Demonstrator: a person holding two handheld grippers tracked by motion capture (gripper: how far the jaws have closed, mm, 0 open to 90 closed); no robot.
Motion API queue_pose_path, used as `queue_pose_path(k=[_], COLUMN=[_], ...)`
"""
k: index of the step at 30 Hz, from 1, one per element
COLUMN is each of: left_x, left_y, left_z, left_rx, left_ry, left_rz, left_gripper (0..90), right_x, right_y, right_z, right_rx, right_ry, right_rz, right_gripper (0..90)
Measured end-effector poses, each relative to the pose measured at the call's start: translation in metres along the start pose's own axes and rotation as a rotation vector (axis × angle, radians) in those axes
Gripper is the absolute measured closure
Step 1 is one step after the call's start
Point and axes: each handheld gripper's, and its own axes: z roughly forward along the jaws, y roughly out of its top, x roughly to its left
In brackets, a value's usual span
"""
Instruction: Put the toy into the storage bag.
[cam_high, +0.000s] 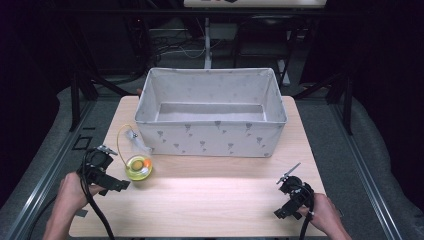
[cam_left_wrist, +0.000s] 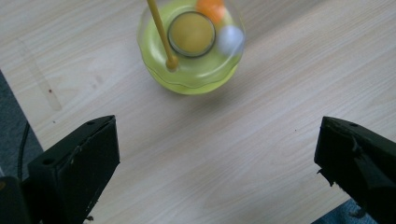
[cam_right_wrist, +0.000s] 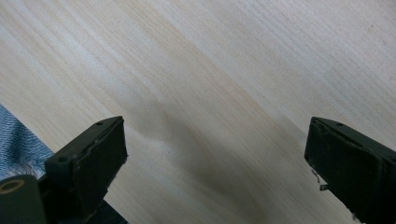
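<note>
Left gripper (cam_left_wrist: 217, 154): your fingers apart, just short of the yellow globe toy (cam_left_wrist: 191, 44)
Right gripper (cam_right_wrist: 215, 158): fingers apart — over bare tabletop (cam_right_wrist: 224, 70)
Fabric bin (cam_high: 211, 112): behind the toy

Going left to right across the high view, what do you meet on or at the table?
left gripper → yellow-green globe toy → grey fabric bin → right gripper

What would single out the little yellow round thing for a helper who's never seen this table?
Find the grey fabric bin on the wooden table. Just off its front-left corner sits a small yellow-green toy with a clear dome, small balls inside and a thin yellow loop handle.
</note>
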Motion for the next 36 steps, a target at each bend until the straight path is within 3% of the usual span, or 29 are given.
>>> queue_pose_path(k=[2, 7, 16, 22, 25, 27, 31, 36], left_x=[0.002, 0.008, 0.016, 0.020, 0.020, 0.020, 0.021, 0.023], left_y=[0.005, 0.018, 0.034, 0.046, 0.054, 0.056, 0.063, 0.072], left_z=[-0.003, -0.009, -0.013, -0.018, -0.021, -0.022, -0.025, -0.031], left_rx=[0.005, 0.018, 0.046, 0.061, 0.067, 0.069, 0.078, 0.075], left_ry=[0.000, -0.011, -0.015, -0.020, -0.023, -0.023, -0.018, -0.013], left_rz=[0.006, 0.032, 0.044, 0.063, 0.084, 0.089, 0.098, 0.108], left_gripper=[0.0, 0.0, 0.1, 2.2, 10.5, 11.9, 16.0, 30.6], right_x=[0.001, 0.001, -0.001, 0.001, 0.001, -0.001, 0.000, 0.001], right_y=[-0.001, 0.000, 0.001, 0.000, 0.000, 0.001, 0.000, 0.000], right_z=[0.002, 0.001, 0.001, 0.002, 0.002, 0.001, 0.002, 0.002], right_rx=[-0.018, -0.006, 0.016, -0.006, -0.004, 0.019, 0.002, -0.001], right_ry=[0.011, 0.010, 0.009, 0.018, 0.017, 0.010, 0.007, 0.017], right_rz=[0.012, 0.005, -0.015, 0.009, 0.008, -0.012, 0.004, 0.007], right_gripper=[5.2, 5.2, 5.1, 5.2, 5.1, 5.1, 5.2, 5.2])
